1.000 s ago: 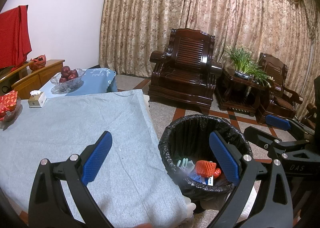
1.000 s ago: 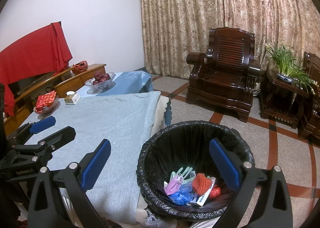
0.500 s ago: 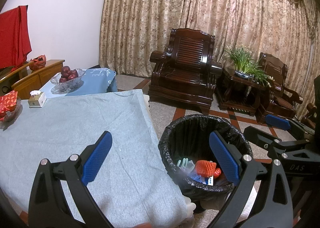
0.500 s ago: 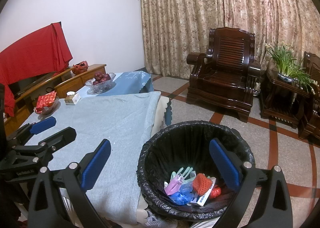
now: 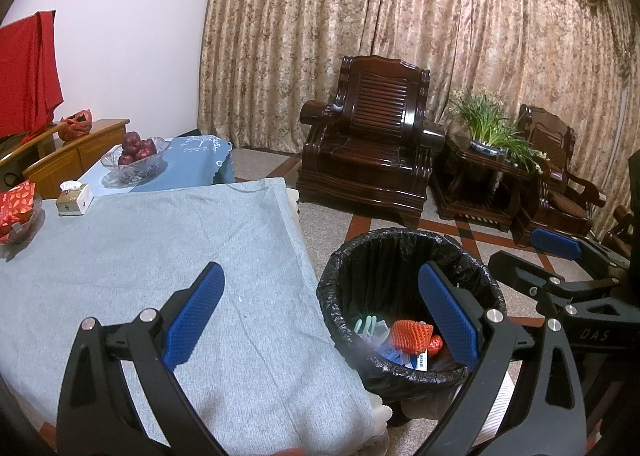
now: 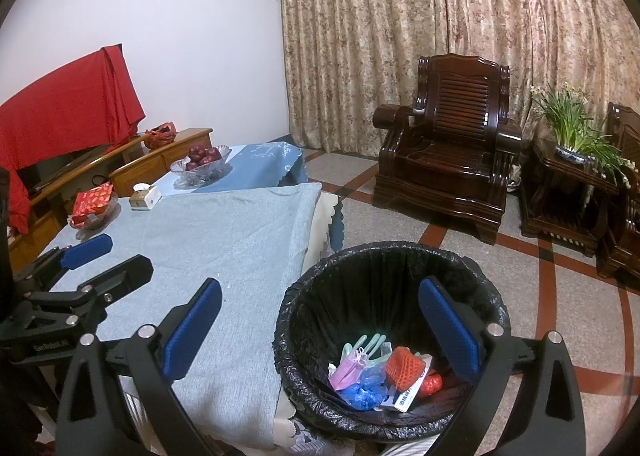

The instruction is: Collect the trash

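A black-lined trash bin (image 5: 404,248) (image 6: 360,260) stands on the floor by the table's right edge. Inside lie an orange net (image 5: 410,334) (image 6: 404,366), green gloves (image 6: 368,344), a pink mask (image 6: 350,370), a blue wrapper (image 6: 366,394) and a small box (image 6: 406,396). My left gripper (image 5: 322,314) hovers open over the table's edge and the bin, holding nothing. My right gripper (image 6: 320,324) is open above the bin's left rim, also empty. Each gripper shows at the side of the other's view.
The table with a grey cloth (image 5: 152,248) (image 6: 224,232) carries a tissue box (image 5: 74,198), a red packet in a dish (image 5: 16,204) and a glass bowl of apples (image 5: 136,154). Dark wooden armchairs (image 5: 372,144) and a potted plant (image 5: 490,128) stand before the curtain.
Almost nothing differs. The right wrist view has drifted very slightly; both grippers stay open and the trash in the bin lies as before.
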